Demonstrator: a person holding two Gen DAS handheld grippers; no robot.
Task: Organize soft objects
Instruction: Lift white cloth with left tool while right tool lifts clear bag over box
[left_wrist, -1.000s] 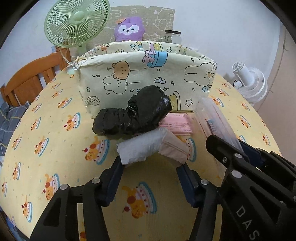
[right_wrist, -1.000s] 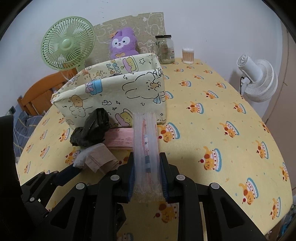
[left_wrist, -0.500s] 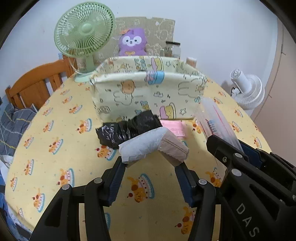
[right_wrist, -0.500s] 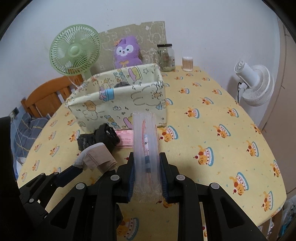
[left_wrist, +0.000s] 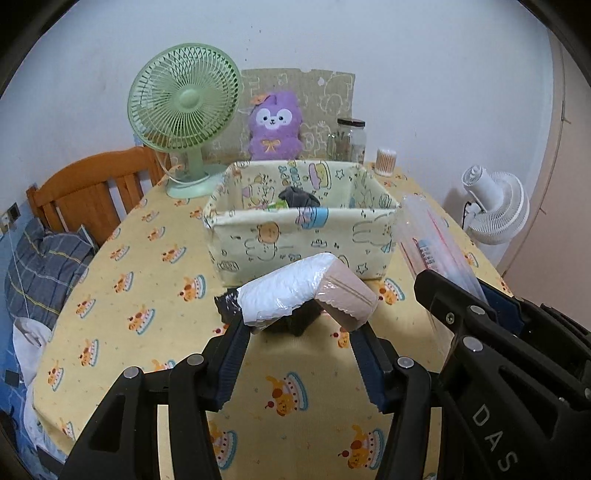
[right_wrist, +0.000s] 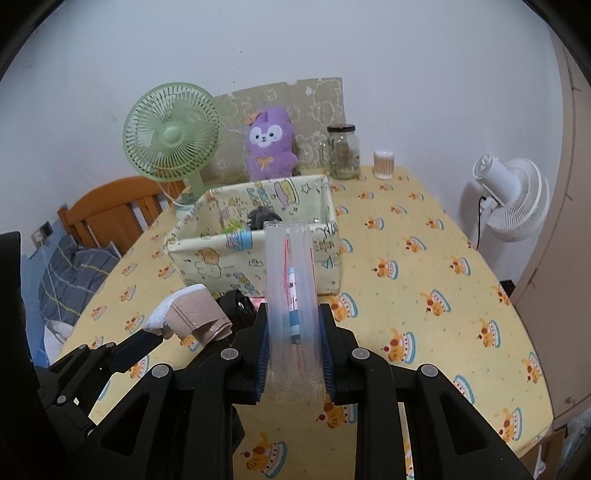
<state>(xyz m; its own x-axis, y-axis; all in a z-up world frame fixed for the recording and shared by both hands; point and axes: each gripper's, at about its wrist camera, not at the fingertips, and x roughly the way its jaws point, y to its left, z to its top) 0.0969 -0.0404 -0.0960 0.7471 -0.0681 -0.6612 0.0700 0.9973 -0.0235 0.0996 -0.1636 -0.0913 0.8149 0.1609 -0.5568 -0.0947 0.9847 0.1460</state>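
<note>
My left gripper (left_wrist: 303, 332) is shut on a folded white and beige pack (left_wrist: 306, 291), held above the table in front of the cartoon-print fabric bin (left_wrist: 303, 236). The pack also shows in the right wrist view (right_wrist: 188, 314). My right gripper (right_wrist: 293, 328) is shut on a clear plastic pouch (right_wrist: 291, 273) that stands upright between the fingers, also in front of the bin (right_wrist: 207, 258). A black plastic bundle (left_wrist: 229, 306) lies on the table below the pack. Dark items (left_wrist: 297, 197) lie inside the bin.
A green desk fan (left_wrist: 183, 110), a purple plush (left_wrist: 273, 129), a glass jar (left_wrist: 349, 140) and a cotton-swab cup (left_wrist: 386, 161) stand behind the bin. A white fan (right_wrist: 511, 195) is off the right edge. A wooden chair (left_wrist: 88, 188) stands at the left.
Both grippers have lifted with their loads and pulled back from the bin. The bin's inside has come into view. The black bundle stays on the table.
</note>
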